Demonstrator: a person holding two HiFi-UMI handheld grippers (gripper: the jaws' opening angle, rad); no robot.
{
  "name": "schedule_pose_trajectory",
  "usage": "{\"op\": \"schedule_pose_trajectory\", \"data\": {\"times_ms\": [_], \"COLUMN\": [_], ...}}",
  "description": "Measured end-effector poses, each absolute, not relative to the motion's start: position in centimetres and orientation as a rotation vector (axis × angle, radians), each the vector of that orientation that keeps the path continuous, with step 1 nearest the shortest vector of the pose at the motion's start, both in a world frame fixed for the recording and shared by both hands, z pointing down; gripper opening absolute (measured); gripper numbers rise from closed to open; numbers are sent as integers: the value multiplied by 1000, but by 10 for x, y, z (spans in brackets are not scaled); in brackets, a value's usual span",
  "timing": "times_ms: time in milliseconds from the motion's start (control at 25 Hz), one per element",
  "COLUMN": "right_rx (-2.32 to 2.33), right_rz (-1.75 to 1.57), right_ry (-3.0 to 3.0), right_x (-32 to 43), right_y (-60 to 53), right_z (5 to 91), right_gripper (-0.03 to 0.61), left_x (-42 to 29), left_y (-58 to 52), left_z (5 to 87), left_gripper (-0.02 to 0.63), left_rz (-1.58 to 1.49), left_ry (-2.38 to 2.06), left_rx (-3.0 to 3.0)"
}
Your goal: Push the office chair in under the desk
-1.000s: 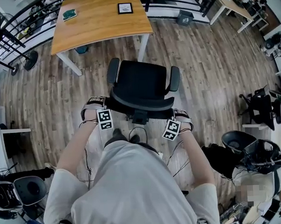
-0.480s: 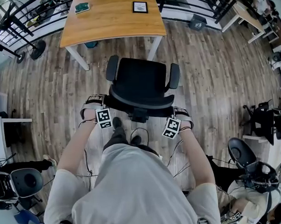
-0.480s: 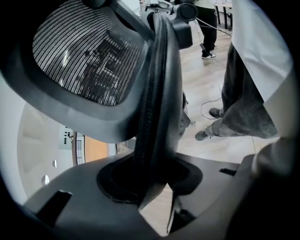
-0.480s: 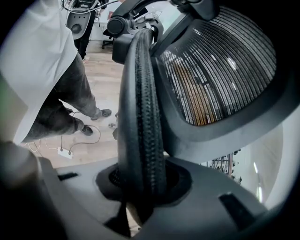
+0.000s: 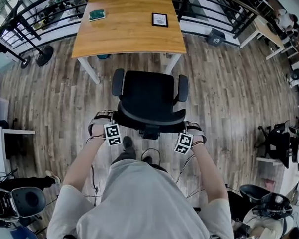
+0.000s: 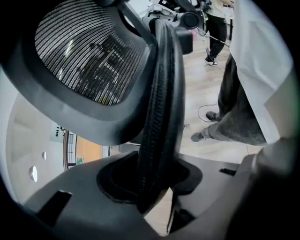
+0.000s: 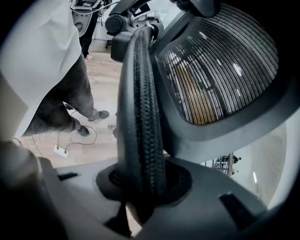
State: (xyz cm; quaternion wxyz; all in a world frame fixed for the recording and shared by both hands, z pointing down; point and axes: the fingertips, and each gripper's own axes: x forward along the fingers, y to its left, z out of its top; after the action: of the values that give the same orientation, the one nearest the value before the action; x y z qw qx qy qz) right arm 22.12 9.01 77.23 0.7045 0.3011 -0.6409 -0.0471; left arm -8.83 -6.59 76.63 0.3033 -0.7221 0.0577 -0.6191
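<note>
From up here I see the office chair (image 5: 148, 94) standing on the wood floor (image 5: 227, 88), just short of the near edge of the table (image 5: 131, 35) and roughly lined up between its two white legs. The seat faces the table and has not gone under it. It is a black chair with a broad flat seat, a padded armrest (image 5: 117, 82) on each side, and a curved dark-grey back nearest to me.

My left gripper (image 6: 154, 187) has its jaws clamped on the left side of the chair's back: a thick ribbed black rim (image 6: 161, 93) runs straight down between them and fills the gap. Beside that rim sits a mesh panel (image 6: 89, 61) in a smooth dark frame.

My right gripper (image 7: 140, 187) matches it on the other side, jaws closed tight on the same kind of ribbed rim, with the mesh panel to its right.

On the table's far side lie a small green thing (image 5: 97, 15) and a dark-framed picture (image 5: 159, 19), well apart.
</note>
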Motion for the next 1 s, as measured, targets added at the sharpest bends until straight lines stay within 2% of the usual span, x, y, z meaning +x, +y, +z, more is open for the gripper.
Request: {"op": "schedule_pose_trajectory", "data": {"times_ms": [1000], "right_rx": [665], "right_rz": [-158], "right_ry": [-1438], "right_x": [177], "right_y": [-83], "right_z": [767], "right_gripper": [87], "left_x": [-131], "left_y": [-214], "left_z": [767], "left_gripper": [123], "left_rz": [-1607], "left_ry": [149], "left_rx": [-1990]}}
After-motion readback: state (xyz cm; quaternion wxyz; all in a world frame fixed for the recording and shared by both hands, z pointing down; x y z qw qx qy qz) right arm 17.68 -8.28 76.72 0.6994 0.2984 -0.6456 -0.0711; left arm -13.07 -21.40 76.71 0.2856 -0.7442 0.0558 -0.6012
